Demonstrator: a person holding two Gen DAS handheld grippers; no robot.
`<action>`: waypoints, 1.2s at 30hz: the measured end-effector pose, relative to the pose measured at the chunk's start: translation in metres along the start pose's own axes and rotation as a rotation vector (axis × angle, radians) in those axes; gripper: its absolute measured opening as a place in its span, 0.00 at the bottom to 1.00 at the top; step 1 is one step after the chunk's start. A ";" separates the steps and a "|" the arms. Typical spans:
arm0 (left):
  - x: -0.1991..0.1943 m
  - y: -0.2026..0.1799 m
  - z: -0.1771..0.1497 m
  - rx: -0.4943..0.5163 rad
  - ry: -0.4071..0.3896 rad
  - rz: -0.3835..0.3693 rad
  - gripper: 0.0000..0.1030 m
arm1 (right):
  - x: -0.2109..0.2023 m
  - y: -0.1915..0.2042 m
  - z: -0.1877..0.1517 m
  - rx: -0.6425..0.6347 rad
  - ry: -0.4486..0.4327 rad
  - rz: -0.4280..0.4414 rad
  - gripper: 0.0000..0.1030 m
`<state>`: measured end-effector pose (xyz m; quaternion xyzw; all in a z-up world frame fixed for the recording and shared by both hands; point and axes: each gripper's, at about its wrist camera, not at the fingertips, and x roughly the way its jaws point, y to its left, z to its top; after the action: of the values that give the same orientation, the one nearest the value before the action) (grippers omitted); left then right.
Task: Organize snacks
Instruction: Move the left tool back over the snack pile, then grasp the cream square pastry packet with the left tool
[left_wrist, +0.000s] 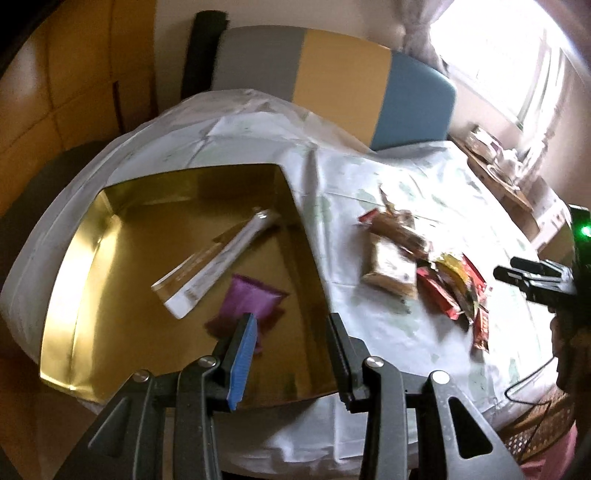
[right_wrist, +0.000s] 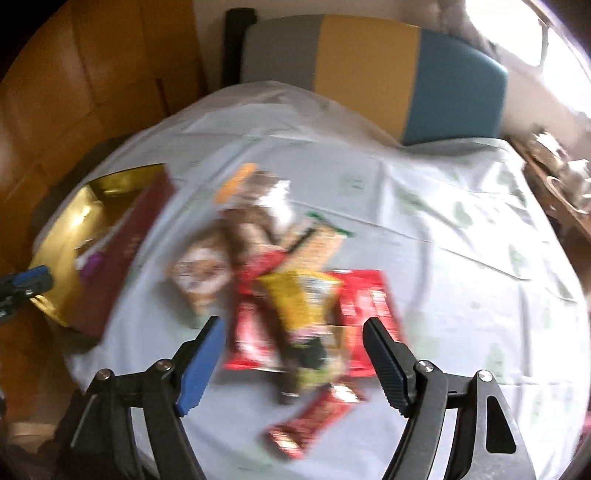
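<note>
A gold-lined box (left_wrist: 92, 236) sits on the table's left part; it also shows in the right wrist view (right_wrist: 122, 243) with a maroon outer wall. Inside lie a long white snack packet (left_wrist: 218, 258) and a purple packet (left_wrist: 251, 299). My left gripper (left_wrist: 291, 321) is open and empty above the box's near right side, beside the purple packet. A pile of snack packets (left_wrist: 424, 273) lies on the cloth to the right. My right gripper (right_wrist: 295, 325) is open and empty over this pile, above a yellow packet (right_wrist: 299, 299) and red packets (right_wrist: 365, 299).
A white patterned tablecloth (right_wrist: 461, 258) covers the table. A grey, yellow and blue chair back (left_wrist: 332, 81) stands behind it. A wooden tray with cups (left_wrist: 498, 166) sits at the far right. A lone red bar (right_wrist: 314, 421) lies near the front edge.
</note>
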<state>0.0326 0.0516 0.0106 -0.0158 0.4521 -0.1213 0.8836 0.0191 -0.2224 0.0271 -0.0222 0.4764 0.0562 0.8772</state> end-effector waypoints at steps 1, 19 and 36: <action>0.000 -0.007 0.002 0.018 0.002 -0.009 0.38 | 0.001 -0.010 -0.001 0.016 0.002 -0.014 0.76; 0.102 -0.142 0.047 0.381 0.187 0.003 0.68 | 0.008 -0.066 -0.007 0.240 0.002 0.001 0.79; 0.176 -0.142 0.061 0.339 0.278 -0.006 0.61 | -0.003 -0.083 -0.003 0.319 -0.040 0.008 0.82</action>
<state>0.1518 -0.1318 -0.0740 0.1484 0.5426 -0.1990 0.8025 0.0254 -0.3052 0.0267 0.1204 0.4619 -0.0163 0.8786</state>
